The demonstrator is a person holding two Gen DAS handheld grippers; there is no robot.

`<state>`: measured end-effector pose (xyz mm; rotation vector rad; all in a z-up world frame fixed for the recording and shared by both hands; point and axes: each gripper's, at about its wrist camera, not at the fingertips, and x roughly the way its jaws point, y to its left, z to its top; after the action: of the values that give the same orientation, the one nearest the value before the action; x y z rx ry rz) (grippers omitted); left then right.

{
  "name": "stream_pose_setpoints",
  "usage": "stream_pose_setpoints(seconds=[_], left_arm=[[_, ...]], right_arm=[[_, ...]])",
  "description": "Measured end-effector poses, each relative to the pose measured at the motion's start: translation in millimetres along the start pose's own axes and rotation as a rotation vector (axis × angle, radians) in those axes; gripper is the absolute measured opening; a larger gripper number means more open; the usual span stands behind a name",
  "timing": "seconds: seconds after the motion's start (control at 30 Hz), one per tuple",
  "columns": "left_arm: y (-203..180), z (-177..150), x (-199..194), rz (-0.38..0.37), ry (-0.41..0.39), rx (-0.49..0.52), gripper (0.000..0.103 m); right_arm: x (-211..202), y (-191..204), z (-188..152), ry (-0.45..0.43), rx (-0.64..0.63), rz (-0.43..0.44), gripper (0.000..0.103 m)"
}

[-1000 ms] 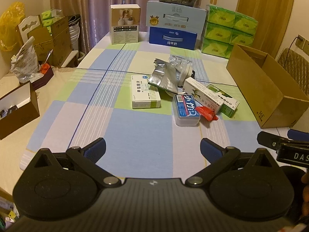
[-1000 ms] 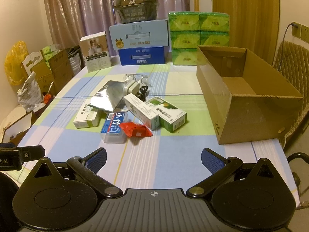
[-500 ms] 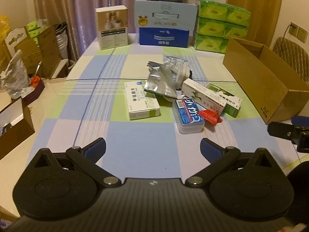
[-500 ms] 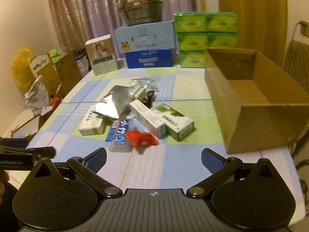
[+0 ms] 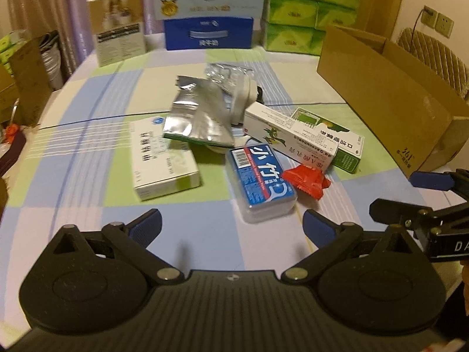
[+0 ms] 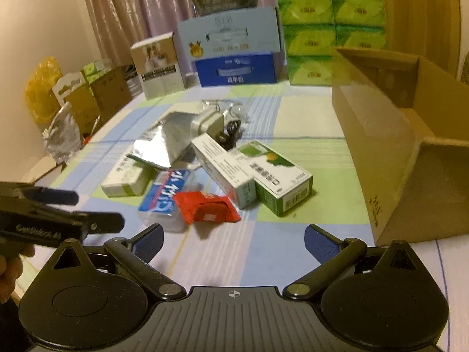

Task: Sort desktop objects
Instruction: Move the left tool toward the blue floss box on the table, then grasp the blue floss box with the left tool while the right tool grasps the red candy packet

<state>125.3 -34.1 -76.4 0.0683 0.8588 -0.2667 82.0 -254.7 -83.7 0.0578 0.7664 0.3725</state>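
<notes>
Left gripper (image 5: 231, 223) and right gripper (image 6: 233, 236) both spread wide, empty, near table edge. Blue floss case (image 5: 262, 177) lies flat at near edge of pile, touching red packet (image 5: 307, 177) — likely light, rigid, slick plastic; best pinched across short sides. Long axis runs away from left gripper, slightly leftward. Cardboard box (image 6: 410, 152) open at right.
</notes>
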Motion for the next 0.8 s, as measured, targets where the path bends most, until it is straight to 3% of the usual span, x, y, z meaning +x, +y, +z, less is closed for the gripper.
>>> stream_pose_setpoints(seconds=[0.1,0.4,0.5,0.63,0.8], left_arm=[[-0.2,3.2,20.6,-0.014,0.013,0.012,0.094],[-4.9,8.8,56.0,-0.105,-0.007,0.020,0.091],[-6.7,8.8,63.5,-0.089,0.005,0.050,0.080],[2.0,5.3,59.3,-0.076,0.016,0.044,0.052],[12.0,0.9,45.2,-0.058,0.012,0.087,0.052]], right_arm=[[12.7,-4.7,0.0,0.032,-0.015,0.009,0.079],[31.9,-14.5,-2.0,0.055,-0.021,-0.028,0.079],[35.1,-19.1,-1.6,0.065,-0.008,-0.045,0.079],[36.7,-19.1,-0.4,0.068,0.003,-0.024,0.079],[43.0,-4.5,3.7,0.062,-0.033,0.049,0.079]])
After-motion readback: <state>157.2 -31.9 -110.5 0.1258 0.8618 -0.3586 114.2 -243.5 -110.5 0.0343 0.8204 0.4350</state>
